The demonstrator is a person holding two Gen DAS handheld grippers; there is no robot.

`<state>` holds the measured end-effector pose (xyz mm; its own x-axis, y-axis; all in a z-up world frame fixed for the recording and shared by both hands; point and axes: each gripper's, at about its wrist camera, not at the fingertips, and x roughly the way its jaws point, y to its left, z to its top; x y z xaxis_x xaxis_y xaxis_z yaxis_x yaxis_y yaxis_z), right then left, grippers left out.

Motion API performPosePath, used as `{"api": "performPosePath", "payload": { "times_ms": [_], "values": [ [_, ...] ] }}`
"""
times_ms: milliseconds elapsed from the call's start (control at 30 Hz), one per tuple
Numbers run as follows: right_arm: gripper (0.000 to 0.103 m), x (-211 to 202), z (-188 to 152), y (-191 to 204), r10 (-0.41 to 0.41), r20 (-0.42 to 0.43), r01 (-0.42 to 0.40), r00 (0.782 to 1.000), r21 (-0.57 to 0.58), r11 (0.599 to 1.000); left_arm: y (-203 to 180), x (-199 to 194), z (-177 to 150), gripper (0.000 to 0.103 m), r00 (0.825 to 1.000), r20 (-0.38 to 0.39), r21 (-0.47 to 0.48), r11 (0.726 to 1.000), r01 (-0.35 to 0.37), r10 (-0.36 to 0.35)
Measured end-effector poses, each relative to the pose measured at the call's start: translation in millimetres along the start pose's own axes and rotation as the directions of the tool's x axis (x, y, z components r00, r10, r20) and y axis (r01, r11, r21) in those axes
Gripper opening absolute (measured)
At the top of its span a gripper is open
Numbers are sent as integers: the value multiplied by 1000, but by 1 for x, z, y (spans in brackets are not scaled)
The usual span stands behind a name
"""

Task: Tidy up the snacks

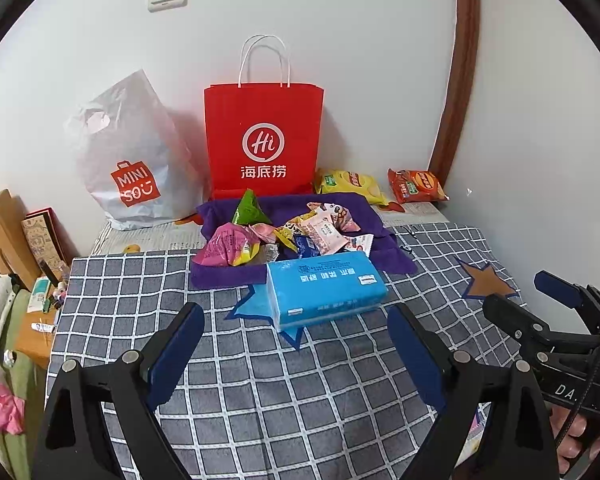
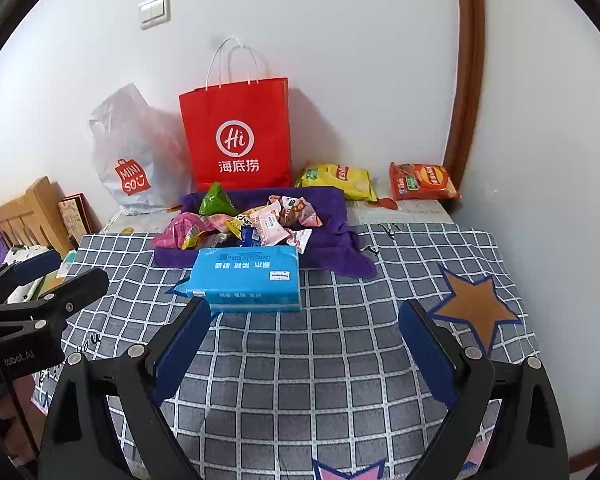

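A pile of small snack packets [image 1: 284, 236] [image 2: 244, 224] lies on a purple towel [image 1: 384, 256] [image 2: 336, 240] on the checked bedcover. A blue tissue pack [image 1: 324, 288] [image 2: 248, 276] lies in front of the towel. A yellow chip bag [image 1: 350, 186] [image 2: 338, 180] and an orange chip bag [image 1: 416, 186] [image 2: 422, 182] lie by the wall at the back right. My left gripper [image 1: 296, 340] is open and empty, hovering short of the tissue pack. My right gripper [image 2: 306, 336] is open and empty, just in front of the tissue pack.
A red paper bag [image 1: 264, 136] [image 2: 238, 136] and a white MINISO plastic bag [image 1: 128, 160] [image 2: 132, 156] stand against the back wall. A wooden headboard and clutter [image 1: 4, 232] are to the left. A wall and brown door frame [image 1: 460, 80] bound the right.
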<state>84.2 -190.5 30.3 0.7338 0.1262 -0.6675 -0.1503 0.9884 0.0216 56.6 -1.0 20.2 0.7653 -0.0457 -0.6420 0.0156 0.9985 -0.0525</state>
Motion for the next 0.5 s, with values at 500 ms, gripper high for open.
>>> {"api": "performPosePath", "payload": {
  "times_ms": [500],
  "values": [
    [94,-19,-7,0,-15,39,16,999,-20,1000,-2,-13,-5,93,999,23,-6,1000,-25,25]
  ]
}}
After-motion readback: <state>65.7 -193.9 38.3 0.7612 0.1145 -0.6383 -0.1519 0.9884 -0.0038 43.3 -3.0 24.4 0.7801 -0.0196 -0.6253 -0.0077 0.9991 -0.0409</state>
